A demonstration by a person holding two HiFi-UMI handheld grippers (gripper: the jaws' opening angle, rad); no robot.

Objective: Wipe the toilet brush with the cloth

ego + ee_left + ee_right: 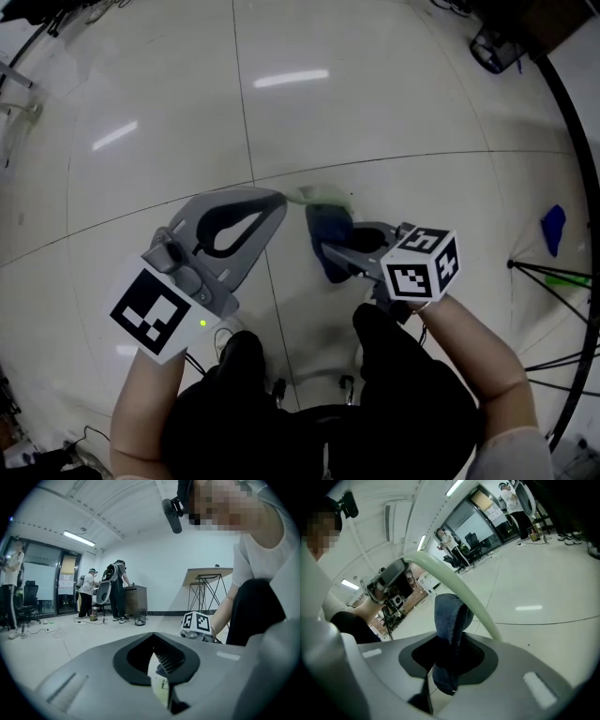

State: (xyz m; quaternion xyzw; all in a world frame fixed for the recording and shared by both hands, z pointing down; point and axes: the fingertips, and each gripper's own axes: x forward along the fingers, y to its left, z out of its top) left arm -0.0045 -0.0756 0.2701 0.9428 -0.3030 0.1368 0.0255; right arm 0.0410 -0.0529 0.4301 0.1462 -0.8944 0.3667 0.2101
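The left gripper [278, 200] points slightly below level, its jaws closed on the toilet brush handle [319, 195]. The right gripper [323, 251] tilts lower, its jaws clamping the blue cloth [330, 225].

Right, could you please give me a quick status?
Left gripper shut on toilet brush handle. Right gripper shut on blue cloth, beside handle. Nothing blocking.

Floor [375, 94]: glossy, smooth tile, mirroring the ceiling lights. Cloth [449, 634]: dark blue, soft, nappy, matt. Toilet brush [457, 588] handle: smooth pale green, probably plastic, with a slight sheen. Left gripper [281, 199] and right gripper [323, 251]: matt grey plastic shells.
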